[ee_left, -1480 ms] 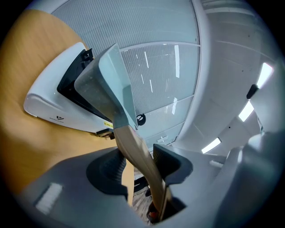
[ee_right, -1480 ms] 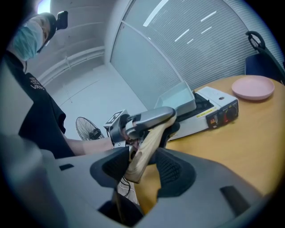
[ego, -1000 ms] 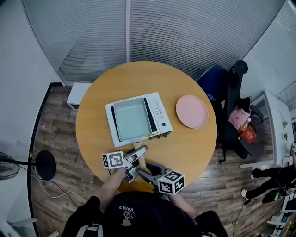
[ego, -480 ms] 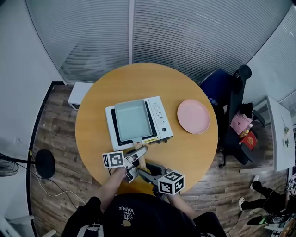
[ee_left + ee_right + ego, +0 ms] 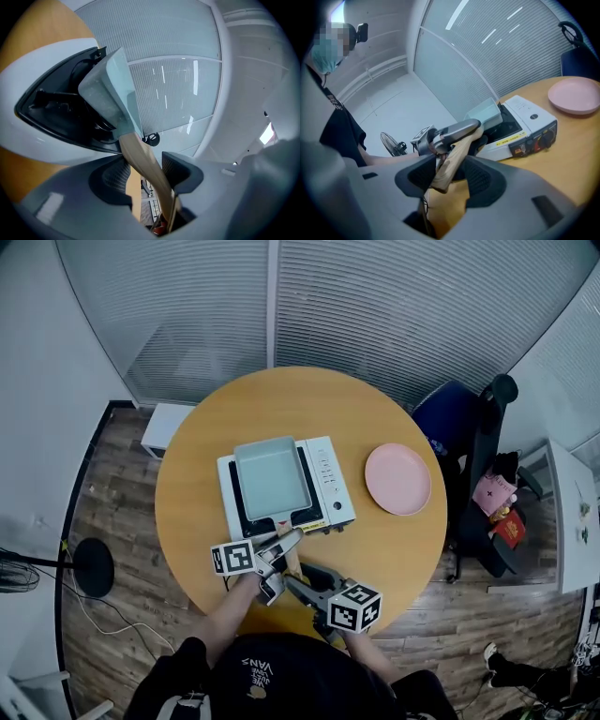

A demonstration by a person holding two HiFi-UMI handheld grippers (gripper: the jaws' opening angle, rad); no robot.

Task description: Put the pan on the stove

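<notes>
A square pale grey-green pan [image 5: 272,476] rests on the white portable stove [image 5: 328,479] in the middle of the round table. Its wooden handle [image 5: 289,559] points back toward me. My left gripper [image 5: 281,565] is shut on the handle [image 5: 145,164], which crosses slantwise between the pads; the jaws have just been opening a little. My right gripper [image 5: 302,579] is shut on the handle's near end [image 5: 452,159]. In the right gripper view the left gripper [image 5: 450,131] sits just ahead, with the pan [image 5: 485,112] and stove [image 5: 529,117] beyond.
A pink plate [image 5: 398,479] lies on the wooden table [image 5: 197,446] to the right of the stove. A dark office chair [image 5: 459,418] stands at the table's right. On the floor at the left is a fan base [image 5: 89,570].
The pan has slid slightly further over the stove, away from me, and both grippers have followed it on the handle.
</notes>
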